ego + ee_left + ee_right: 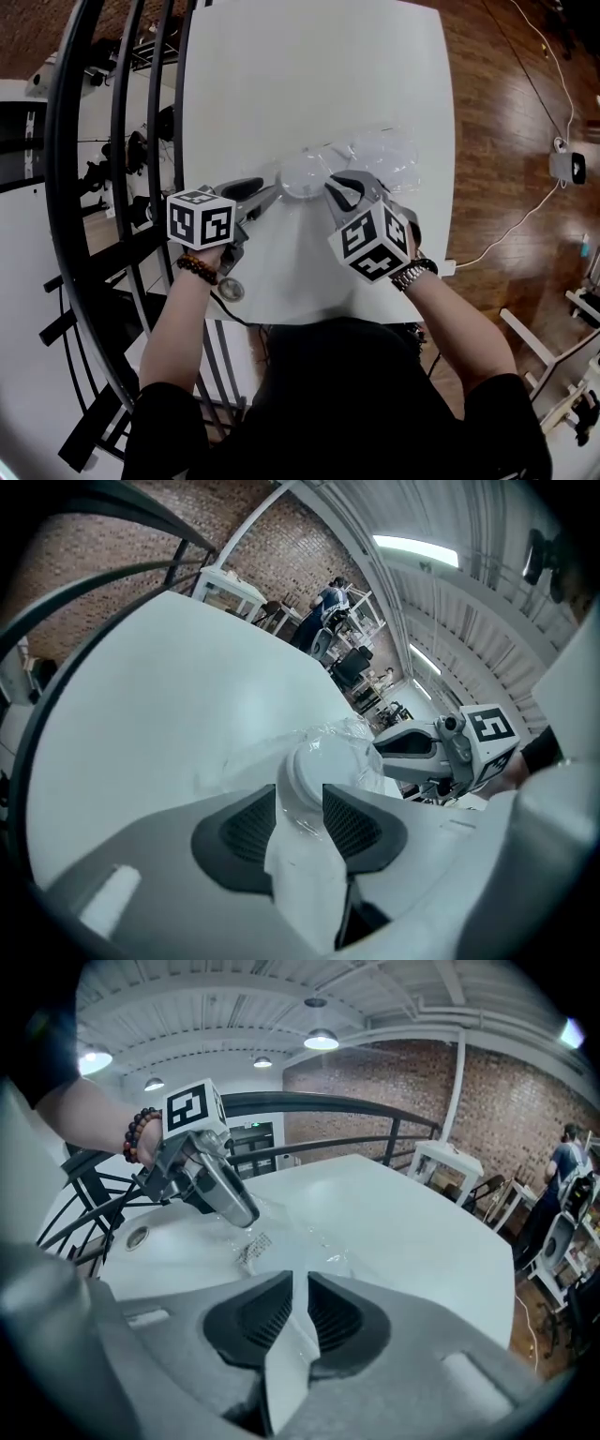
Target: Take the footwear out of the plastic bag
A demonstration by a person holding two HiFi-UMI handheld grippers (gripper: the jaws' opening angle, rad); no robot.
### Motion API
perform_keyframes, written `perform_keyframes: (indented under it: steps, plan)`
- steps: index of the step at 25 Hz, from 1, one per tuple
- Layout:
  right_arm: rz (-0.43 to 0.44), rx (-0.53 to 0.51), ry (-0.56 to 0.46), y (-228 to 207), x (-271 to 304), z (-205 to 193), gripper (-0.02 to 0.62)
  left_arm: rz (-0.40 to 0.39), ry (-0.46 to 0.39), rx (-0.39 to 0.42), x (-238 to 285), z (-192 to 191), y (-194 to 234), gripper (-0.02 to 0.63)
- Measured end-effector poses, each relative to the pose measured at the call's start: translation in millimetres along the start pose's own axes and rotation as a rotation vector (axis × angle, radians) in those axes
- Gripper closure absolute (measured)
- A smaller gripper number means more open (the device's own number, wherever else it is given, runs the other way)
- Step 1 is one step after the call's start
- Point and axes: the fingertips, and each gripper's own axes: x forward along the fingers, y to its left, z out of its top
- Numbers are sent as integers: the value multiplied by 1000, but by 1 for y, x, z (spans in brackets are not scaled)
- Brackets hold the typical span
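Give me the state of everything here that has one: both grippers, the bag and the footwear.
left gripper: shut on the footwear, gripping it through the plastic film.
right gripper: jaws nearly together, shut on the plastic bag.
plastic bag: crumpled, lying on the table.
footwear: white, inside the bag, not yet out.

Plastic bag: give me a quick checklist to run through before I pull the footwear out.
1. Left tool grips the white footwear through the film: ok.
2. Right tool pinches the plastic bag: ok, as far as visible.
3. Footwear out of the bag: not ok, wrapped in film.
4. Bag opening found: cannot tell.
5. Room on the table beyond the bag: ok.
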Motion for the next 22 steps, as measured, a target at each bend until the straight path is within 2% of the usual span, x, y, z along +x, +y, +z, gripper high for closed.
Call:
perform_keyframes:
  steps: [7, 11, 16, 22]
  plan:
    - [13, -19, -14, 10, -12, -13, 557, -99, 86, -93, 24, -11, -23, 414]
    - [44, -19, -63, 17, -15, -4, 523, -34, 120, -95, 20, -16, -12, 386]
    - [-29, 65, -77, -29, -35, -14, 505, -51, 131, -123, 29, -19, -15, 383]
    - [-95, 164, 56, -78, -30, -54, 503, -66, 125, -164, 30, -18, -18, 383]
